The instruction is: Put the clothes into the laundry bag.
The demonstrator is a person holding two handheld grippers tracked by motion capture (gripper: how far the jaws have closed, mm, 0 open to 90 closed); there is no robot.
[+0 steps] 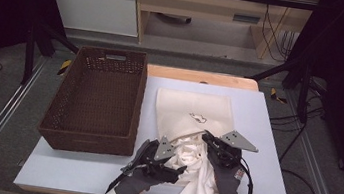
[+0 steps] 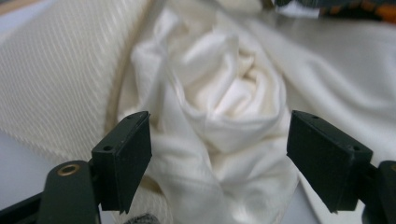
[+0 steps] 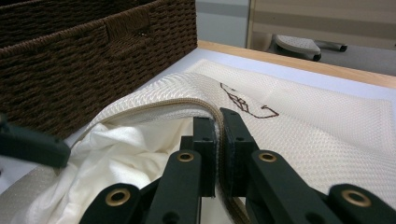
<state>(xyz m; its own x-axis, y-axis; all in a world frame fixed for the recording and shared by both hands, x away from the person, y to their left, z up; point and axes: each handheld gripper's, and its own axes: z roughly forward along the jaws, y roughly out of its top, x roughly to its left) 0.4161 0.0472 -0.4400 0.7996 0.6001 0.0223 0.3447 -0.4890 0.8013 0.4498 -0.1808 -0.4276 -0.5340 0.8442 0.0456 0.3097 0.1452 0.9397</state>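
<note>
Stuffing the white garment into the mesh bag

The white garment bunches at the mesh bag mouth, bench's 6 o'clock. My left hand-held gripper, open and empty, faces it at 9 o'clock; my right hand-held gripper pinches the bag's rim.

No words, numbers or brand names can be read. The one sign is a small dark outline figure stitched on the mesh laundry bag, seen close in the right gripper view; its shape stays unclear.
</note>
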